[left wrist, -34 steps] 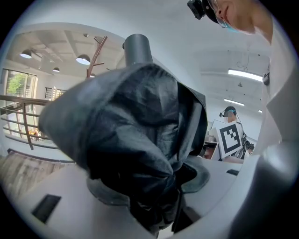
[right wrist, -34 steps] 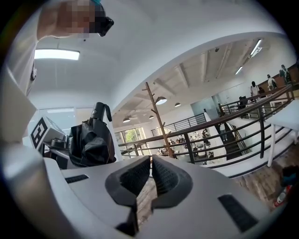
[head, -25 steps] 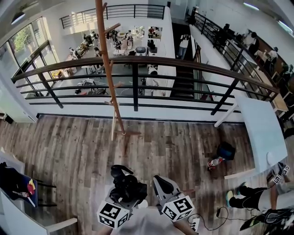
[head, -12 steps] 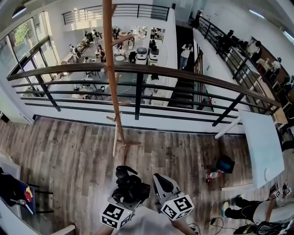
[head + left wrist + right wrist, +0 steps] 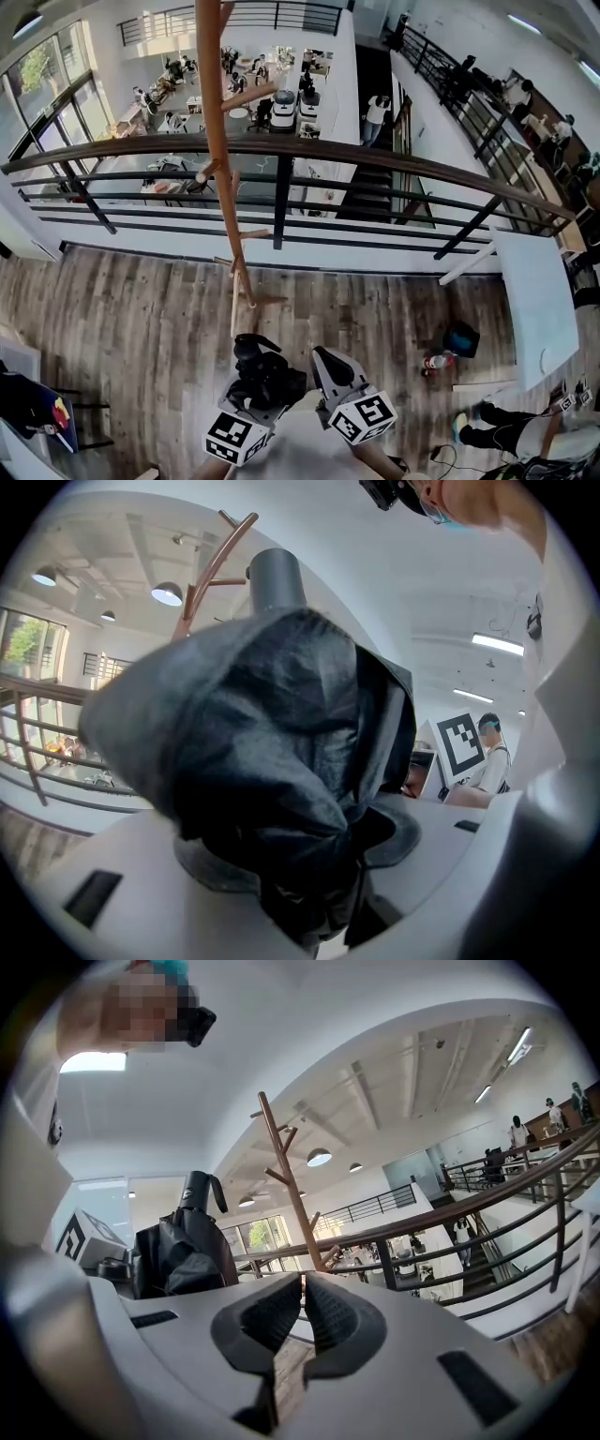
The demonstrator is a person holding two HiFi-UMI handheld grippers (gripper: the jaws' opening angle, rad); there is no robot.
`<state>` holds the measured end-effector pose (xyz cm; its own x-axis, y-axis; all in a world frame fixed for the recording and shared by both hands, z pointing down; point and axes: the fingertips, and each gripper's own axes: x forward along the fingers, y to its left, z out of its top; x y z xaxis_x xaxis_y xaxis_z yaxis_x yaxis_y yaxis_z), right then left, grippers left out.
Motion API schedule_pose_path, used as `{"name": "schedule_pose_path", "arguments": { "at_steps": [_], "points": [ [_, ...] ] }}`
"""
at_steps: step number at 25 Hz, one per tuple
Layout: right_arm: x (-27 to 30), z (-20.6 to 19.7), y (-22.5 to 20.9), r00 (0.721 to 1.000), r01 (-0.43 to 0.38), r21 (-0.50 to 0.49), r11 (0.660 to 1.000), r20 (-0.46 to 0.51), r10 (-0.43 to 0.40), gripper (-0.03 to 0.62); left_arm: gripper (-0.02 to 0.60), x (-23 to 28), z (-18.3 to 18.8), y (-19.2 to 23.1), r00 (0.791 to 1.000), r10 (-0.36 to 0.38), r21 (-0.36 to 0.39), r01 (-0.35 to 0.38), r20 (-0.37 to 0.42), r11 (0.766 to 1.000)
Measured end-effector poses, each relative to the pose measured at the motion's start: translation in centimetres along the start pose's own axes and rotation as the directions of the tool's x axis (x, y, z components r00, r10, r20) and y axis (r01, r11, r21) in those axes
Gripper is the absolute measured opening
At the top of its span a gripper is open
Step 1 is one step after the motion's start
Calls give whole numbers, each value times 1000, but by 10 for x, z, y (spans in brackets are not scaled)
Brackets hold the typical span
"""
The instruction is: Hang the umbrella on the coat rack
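Left gripper view: the folded black umbrella fills most of the frame, its loose fabric bunched and pinched between the two jaws of the left gripper, which press on the cloth low in the picture, while the umbrella's round handle end rises above the folds. From the head view the umbrella sits as a dark bundle low in the middle of the frame, carried above the wooden floor and apart from the coat rack. The right gripper is just beside it on the right, not touching it. In the right gripper view its ribbed jaws are pressed together with nothing between them, and the umbrella shows to their left with a strap hanging from its handle. The coat rack is a slim brown wooden pole with short pegs angled upward. It stands on the floor ahead of both grippers, close to the floor's far edge, where a dark metal railing runs along the drop to a lower level with desks and people. To the right, well apart from the rack, a dark bag and a bottle lie on the floor near a white table. A person's legs stretch along the floor near the lower right corner.
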<state>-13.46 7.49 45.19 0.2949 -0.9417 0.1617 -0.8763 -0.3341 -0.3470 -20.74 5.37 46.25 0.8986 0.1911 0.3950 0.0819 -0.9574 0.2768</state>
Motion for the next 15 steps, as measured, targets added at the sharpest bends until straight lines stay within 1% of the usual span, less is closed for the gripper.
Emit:
{"name": "schedule_pose_path", "arguments": {
  "at_steps": [5, 7, 9, 12, 15],
  "points": [
    [25, 16, -23, 999, -42, -1, 999, -16, 42, 38, 270, 25, 19, 13, 999, 47, -10, -47, -4, 999],
    [40, 23, -36, 996, -87, -16, 996, -31, 86, 38, 270, 37, 31, 21, 997, 82, -19, -81, 8, 996],
    [58, 28, -50, 988, -148, -24, 989, -53, 147, 38, 270, 53, 40, 30, 991, 134, -35, -133, 18, 991],
    [86, 41, -74, 965, -251, -26, 968, -81, 248, 38, 270, 82, 52, 48, 973, 229, -61, -227, 27, 972],
    [113, 55, -97, 934, -347, -47, 937, -113, 340, 38, 270, 107, 65, 67, 942, 334, -112, -328, 42, 938]
  ]
}}
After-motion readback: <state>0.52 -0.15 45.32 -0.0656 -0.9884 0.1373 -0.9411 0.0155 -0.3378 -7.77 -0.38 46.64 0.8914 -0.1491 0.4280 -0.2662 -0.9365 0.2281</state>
